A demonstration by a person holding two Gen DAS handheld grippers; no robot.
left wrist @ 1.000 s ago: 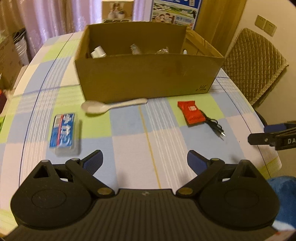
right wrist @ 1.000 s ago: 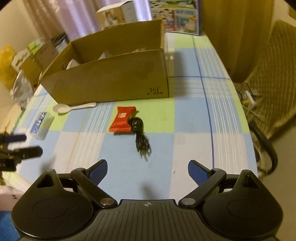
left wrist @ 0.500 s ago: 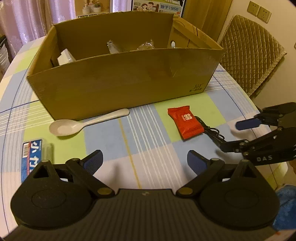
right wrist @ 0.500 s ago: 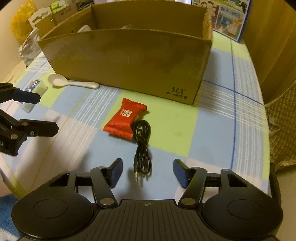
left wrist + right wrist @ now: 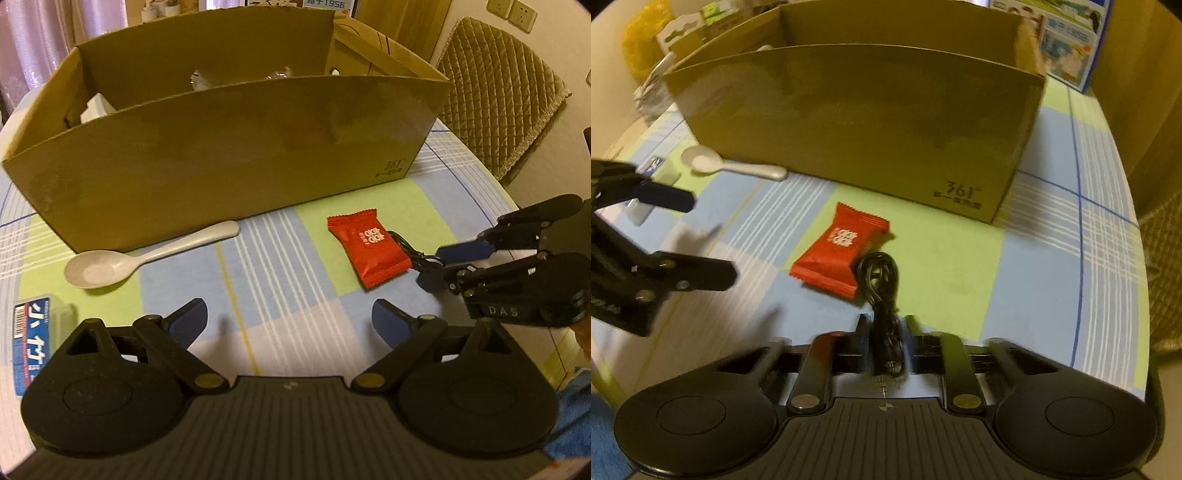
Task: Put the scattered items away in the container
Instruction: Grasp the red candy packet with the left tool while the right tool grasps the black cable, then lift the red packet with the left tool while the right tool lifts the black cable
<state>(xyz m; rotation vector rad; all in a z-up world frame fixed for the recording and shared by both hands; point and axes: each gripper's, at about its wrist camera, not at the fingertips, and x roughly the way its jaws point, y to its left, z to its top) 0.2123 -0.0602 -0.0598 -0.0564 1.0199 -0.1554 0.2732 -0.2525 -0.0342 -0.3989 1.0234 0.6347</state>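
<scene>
Two hand-held grippers, right (image 5: pixel 885 332) pinching black cable (image 5: pixel 881 280), left (image 5: pixel 288 321) spread, box (image 5: pixel 871 122) marked "361°"

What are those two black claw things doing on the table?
A person is tidying small things into the brown cardboard box. The right gripper has just been closing and is now shut on the coiled black cable, which lies beside the red snack packet. The left gripper is open, holding nothing, above the checked tablecloth. The white plastic spoon and a blue-labelled clear case lie outside the box.
</scene>
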